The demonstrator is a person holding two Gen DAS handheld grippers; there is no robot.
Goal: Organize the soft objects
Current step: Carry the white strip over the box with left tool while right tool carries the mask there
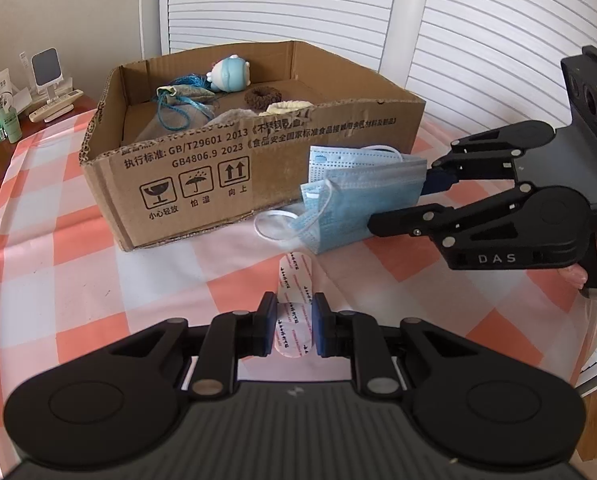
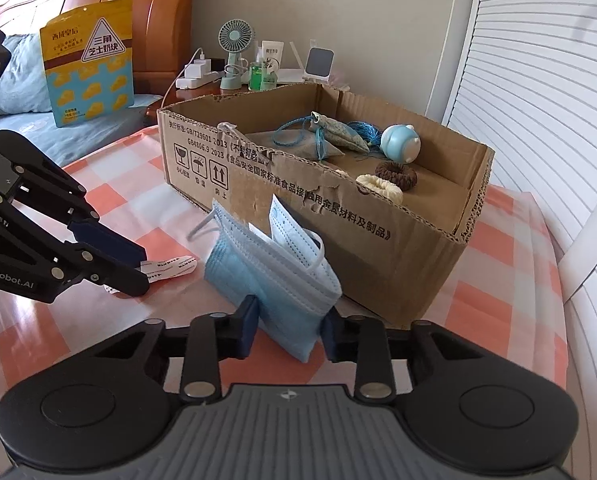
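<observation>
A stack of blue face masks (image 1: 362,196) (image 2: 274,272) stands on edge on the checked cloth, just in front of the cardboard box (image 1: 186,184) (image 2: 378,248). My right gripper (image 2: 290,332) (image 1: 400,204) is shut on the masks' near end, a pad pressing on each side. My left gripper (image 1: 295,328) (image 2: 143,270) is shut on a pink adhesive bandage strip (image 1: 296,280) (image 2: 174,265) that lies low over the cloth, left of the masks. Inside the box are a blue-white plush toy (image 2: 398,144), a cloth sachet (image 2: 338,136) with blue cord, a brown scrunchie (image 2: 396,174) and a cream scrunchie (image 2: 380,188).
The orange-and-white checked cloth (image 1: 58,280) covers the table. White louvred doors (image 1: 498,40) stand behind and to the right. A nightstand (image 2: 202,90) holds a small fan, bottles and a power strip. A yellow snack bag (image 2: 88,64) stands on the bed at the left.
</observation>
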